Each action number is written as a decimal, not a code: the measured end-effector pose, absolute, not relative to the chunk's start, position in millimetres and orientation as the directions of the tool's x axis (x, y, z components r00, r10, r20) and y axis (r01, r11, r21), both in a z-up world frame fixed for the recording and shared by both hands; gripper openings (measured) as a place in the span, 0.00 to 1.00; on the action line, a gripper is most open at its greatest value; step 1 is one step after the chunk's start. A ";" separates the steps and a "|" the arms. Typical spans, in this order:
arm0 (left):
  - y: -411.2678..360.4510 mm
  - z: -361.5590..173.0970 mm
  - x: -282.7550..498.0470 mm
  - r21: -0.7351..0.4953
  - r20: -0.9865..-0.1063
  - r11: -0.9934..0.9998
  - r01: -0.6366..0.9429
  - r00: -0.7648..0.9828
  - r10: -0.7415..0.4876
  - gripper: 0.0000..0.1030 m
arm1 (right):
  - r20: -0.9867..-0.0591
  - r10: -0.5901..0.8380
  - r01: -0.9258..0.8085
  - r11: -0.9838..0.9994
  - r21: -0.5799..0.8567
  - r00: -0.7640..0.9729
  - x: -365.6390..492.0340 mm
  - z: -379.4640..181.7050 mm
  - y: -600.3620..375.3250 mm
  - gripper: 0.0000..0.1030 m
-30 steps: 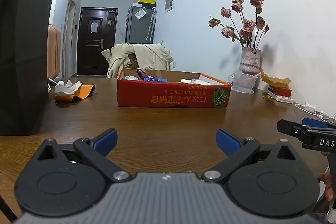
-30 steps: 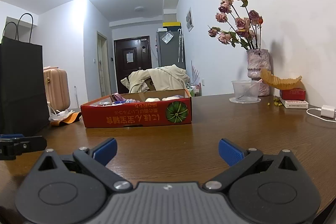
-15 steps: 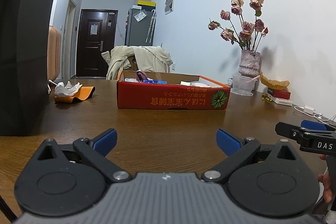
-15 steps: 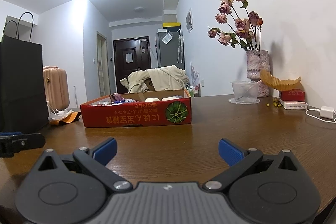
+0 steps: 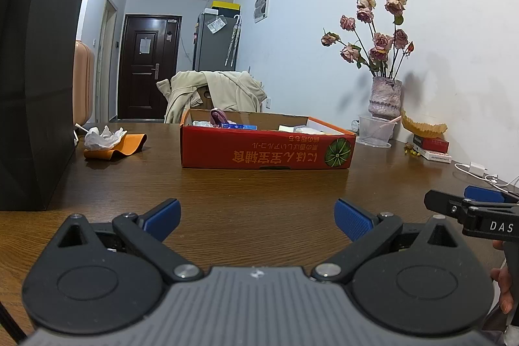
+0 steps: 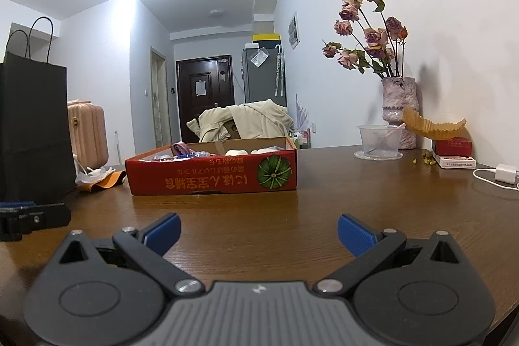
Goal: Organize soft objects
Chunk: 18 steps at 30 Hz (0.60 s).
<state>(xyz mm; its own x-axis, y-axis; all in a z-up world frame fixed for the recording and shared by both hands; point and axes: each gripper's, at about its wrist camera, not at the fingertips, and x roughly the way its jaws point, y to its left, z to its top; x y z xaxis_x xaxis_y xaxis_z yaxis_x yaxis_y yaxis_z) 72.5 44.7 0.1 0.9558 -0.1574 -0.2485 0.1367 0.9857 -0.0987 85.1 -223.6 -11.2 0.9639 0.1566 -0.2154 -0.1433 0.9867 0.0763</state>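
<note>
A shallow red cardboard box (image 5: pixel 266 149) with a pumpkin print stands on the brown table, also in the right wrist view (image 6: pixel 211 175). Several soft items lie inside it: a purple one (image 5: pixel 218 116), white ones (image 6: pixel 264 151) and blue packets. My left gripper (image 5: pixel 258 218) is open and empty, low over the table, well short of the box. My right gripper (image 6: pixel 259 232) is open and empty, also short of the box. The right gripper's fingers (image 5: pixel 454 206) show at the right edge of the left wrist view.
A tall black paper bag (image 5: pixel 32 80) stands at the left. White crumpled tissue (image 5: pixel 102 137) lies on an orange cloth (image 5: pixel 126 145) beside it. A vase of dried roses (image 5: pixel 384 96), a plastic cup (image 6: pixel 379 140), small boxes (image 6: pixel 454 154) and a white charger (image 6: pixel 504 174) line the right wall side.
The left wrist view has shifted slightly, with the box a little lower and nearer in frame. The right gripper has barely moved. Both stay open.
</note>
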 end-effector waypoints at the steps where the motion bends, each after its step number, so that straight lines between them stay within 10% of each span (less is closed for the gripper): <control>1: 44.6 0.5 72.1 -0.099 -0.247 0.986 0.136 0.956 -0.157 1.00 | -0.214 0.157 -0.143 0.987 0.075 0.964 85.0 -11.5 -223.2 1.00; 18: 44.0 1.2 71.1 -0.093 -0.245 0.986 0.137 0.957 -0.156 1.00 | -0.215 0.154 -0.140 0.987 0.077 0.964 83.9 -11.1 -223.3 1.00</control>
